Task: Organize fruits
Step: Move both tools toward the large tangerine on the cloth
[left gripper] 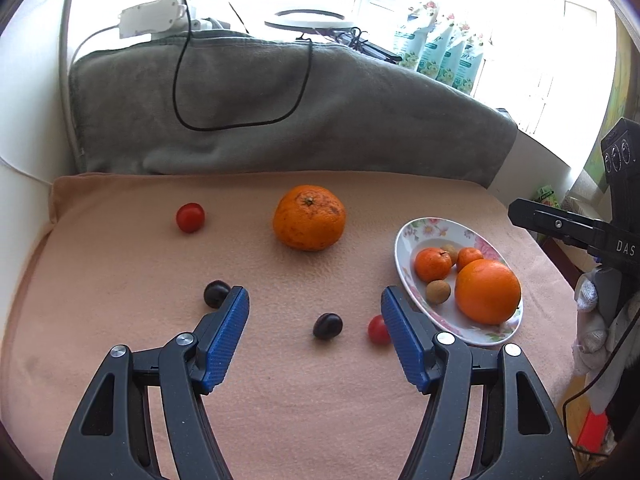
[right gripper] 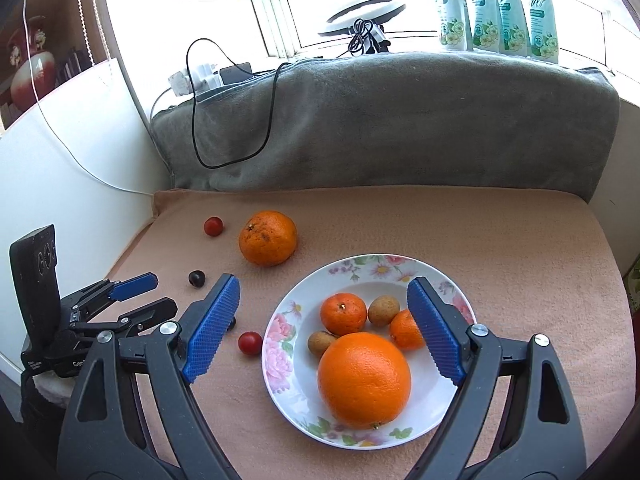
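A floral plate [left gripper: 412, 236] [right gripper: 280, 336] holds a big orange [left gripper: 487, 291] [right gripper: 364, 380], two small mandarins [left gripper: 433, 264] [right gripper: 343, 312] and two longans [left gripper: 438, 292] [right gripper: 383, 310]. On the peach cloth lie a large mandarin [left gripper: 309, 217] [right gripper: 268, 237], two cherry tomatoes [left gripper: 190, 217] [left gripper: 378, 330] [right gripper: 250, 343] and two dark plums [left gripper: 327, 325] [left gripper: 216, 293] [right gripper: 197, 278]. My left gripper [left gripper: 315, 300] is open above the near plum. My right gripper [right gripper: 324, 292] is open and empty above the plate.
A grey blanket [left gripper: 280, 120] with a black cable [left gripper: 240, 80] rises behind the cloth. A white wall [right gripper: 60, 180] stands at the left. Bottles [right gripper: 496, 8] line the windowsill. The right gripper's body [left gripper: 580, 232] hangs at the cloth's right edge.
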The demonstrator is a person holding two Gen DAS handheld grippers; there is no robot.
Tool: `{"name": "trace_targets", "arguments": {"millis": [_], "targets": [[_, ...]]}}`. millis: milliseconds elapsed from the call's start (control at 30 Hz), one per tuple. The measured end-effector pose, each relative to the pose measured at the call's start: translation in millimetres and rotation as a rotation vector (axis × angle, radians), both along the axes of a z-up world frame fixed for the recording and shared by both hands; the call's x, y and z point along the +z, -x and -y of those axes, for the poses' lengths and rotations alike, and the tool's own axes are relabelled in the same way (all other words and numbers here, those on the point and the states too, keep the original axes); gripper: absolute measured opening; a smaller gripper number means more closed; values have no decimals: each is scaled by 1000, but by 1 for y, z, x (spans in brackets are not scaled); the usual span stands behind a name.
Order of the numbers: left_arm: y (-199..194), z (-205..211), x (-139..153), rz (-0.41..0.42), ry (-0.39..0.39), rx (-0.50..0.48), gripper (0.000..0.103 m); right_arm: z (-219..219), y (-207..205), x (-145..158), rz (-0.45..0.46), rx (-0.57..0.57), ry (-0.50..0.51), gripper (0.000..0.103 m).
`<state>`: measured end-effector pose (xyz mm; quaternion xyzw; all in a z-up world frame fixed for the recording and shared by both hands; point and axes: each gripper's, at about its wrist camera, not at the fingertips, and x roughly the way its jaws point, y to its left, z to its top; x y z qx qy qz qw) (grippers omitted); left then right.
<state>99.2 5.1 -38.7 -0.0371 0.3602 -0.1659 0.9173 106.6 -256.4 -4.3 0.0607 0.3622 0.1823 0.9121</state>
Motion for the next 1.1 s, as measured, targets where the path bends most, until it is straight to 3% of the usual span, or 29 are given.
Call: {"name": "trace_targets", "arguments": {"millis": [333,633,900,1100], "targets": [[-2,-49,-11,-24,-1,99,68,-34,1,-3,-7,104,12,88],[-15,-66,-16,-39,24,122,68,-56,-20,-6,-53,142,11,88],[-30,-63,-19,-61,60,92,68,-68,-55,-22,-179,154,-24,88],[-44,-43,-20,-74,89,31,68,-68,-91,-40,-312,138,-116,88]]}}
